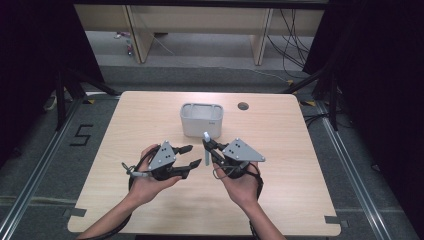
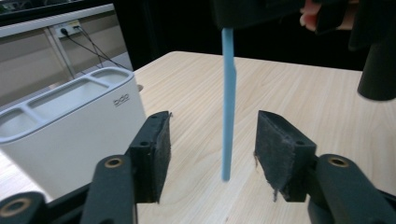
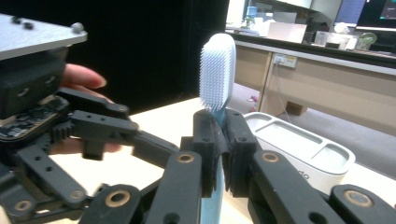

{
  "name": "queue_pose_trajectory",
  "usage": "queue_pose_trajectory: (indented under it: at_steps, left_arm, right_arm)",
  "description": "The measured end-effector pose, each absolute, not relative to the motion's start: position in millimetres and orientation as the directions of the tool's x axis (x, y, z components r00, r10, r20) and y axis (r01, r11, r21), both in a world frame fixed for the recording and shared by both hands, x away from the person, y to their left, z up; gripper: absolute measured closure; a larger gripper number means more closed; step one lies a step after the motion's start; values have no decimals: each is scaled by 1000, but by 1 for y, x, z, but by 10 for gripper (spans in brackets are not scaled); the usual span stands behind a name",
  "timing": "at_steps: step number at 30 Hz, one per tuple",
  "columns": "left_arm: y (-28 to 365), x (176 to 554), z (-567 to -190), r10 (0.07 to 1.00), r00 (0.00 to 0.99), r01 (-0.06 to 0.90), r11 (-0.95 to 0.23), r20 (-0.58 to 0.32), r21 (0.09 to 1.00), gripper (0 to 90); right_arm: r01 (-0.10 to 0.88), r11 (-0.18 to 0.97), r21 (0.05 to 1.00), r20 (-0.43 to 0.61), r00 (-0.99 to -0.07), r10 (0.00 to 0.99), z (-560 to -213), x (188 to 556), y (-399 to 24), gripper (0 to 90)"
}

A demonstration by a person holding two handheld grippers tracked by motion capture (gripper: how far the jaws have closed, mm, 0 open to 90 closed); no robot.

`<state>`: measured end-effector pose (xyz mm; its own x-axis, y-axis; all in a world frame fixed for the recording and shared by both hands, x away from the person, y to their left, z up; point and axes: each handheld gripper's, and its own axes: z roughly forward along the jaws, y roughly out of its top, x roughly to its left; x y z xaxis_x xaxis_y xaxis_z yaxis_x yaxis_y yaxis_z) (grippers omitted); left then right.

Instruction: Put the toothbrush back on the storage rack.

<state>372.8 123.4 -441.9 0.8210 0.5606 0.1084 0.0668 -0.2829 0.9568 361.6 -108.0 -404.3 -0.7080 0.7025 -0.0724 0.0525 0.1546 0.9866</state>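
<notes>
A light blue toothbrush (image 3: 217, 70) stands upright with its white bristle head on top, and my right gripper (image 3: 219, 140) is shut on its neck. From above, the toothbrush (image 1: 206, 138) rises just in front of the white holder, held in my right gripper (image 1: 210, 148). The toothbrush handle (image 2: 228, 102) hangs down between the pads of my left gripper (image 2: 210, 149), which is open and touches nothing. My left gripper (image 1: 192, 156) sits just left of the right one. A white compartmented holder (image 1: 201, 119) stands behind both grippers, and the holder (image 2: 70, 126) appears at the left.
The wooden table (image 1: 125, 135) has a round cable hole (image 1: 243, 106) at the back right. Beyond the table stand a desk and trailing cables on the floor. Dark curtains close both sides.
</notes>
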Motion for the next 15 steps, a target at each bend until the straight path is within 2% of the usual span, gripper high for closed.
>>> queue_pose_trajectory:
  at_steps: [6, 15]
  left_arm:
    - [144, 369, -449, 605, 790, 91, -272, 97, 958, 360]
    - [171, 368, -462, 659, 748, 117, -243, 75, 963, 325]
  right_arm:
    - [56, 141, 988, -63, -695, 716, -401, 368, -115, 852]
    - [84, 126, 988, -37, -668, 743, -396, 376, -125, 851]
